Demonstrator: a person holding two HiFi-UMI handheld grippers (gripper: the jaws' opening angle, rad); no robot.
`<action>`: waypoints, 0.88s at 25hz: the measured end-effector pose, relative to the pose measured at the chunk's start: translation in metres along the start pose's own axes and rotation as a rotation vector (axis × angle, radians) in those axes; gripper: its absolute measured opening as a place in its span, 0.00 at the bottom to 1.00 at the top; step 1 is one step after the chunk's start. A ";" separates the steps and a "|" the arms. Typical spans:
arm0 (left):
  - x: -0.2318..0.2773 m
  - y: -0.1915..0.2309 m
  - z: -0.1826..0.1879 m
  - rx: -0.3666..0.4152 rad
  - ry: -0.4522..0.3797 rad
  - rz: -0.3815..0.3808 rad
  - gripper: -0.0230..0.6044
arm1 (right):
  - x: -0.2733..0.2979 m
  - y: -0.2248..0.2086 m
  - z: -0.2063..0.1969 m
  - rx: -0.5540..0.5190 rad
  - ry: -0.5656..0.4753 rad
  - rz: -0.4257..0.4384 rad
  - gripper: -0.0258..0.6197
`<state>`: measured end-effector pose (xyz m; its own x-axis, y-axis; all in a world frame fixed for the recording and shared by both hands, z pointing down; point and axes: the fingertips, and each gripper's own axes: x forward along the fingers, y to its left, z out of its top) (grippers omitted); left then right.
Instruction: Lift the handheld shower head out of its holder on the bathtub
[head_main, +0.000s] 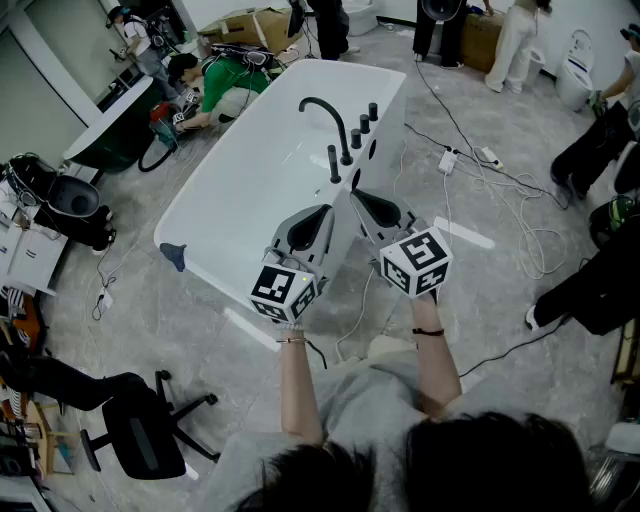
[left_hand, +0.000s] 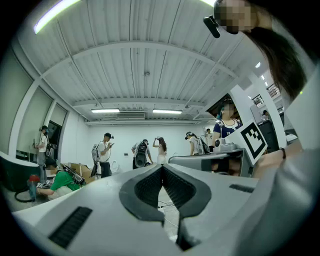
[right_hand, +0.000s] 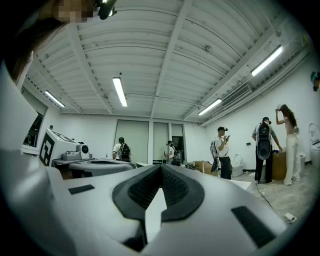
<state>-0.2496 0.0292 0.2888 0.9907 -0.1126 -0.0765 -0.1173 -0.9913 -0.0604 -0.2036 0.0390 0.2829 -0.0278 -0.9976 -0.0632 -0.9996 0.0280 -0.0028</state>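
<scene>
both grippers held level side by side over the near end of the tub (head_main: 228, 148); left gripper (head_main: 322, 212) (left_hand: 161, 168) has its jaws closed tip to tip with nothing between them, and right gripper (head_main: 362, 197) (right_hand: 161, 168) is the same, closed and empty. shower head (head_main: 333, 162), slim and black, stands upright in its holder (head_main: 334, 180) on the tub's right rim, just beside the curved faucet (head_main: 322, 106) and apart from both grippers. cables (head_main: 470, 160) trail across the floor (head_main: 150, 320) to the right of the tub.
</scene>
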 end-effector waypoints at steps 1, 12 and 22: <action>-0.001 0.001 0.000 0.000 0.000 0.002 0.05 | 0.001 0.001 0.001 0.000 0.000 0.002 0.04; 0.003 0.011 -0.009 -0.010 0.015 -0.018 0.05 | 0.007 -0.001 -0.008 0.014 0.006 -0.022 0.04; 0.036 0.009 -0.025 -0.042 0.051 0.018 0.05 | 0.010 -0.042 -0.016 0.067 0.019 0.001 0.04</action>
<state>-0.2130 0.0141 0.3106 0.9908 -0.1329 -0.0261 -0.1333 -0.9909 -0.0171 -0.1623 0.0265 0.2985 -0.0295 -0.9986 -0.0446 -0.9970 0.0325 -0.0696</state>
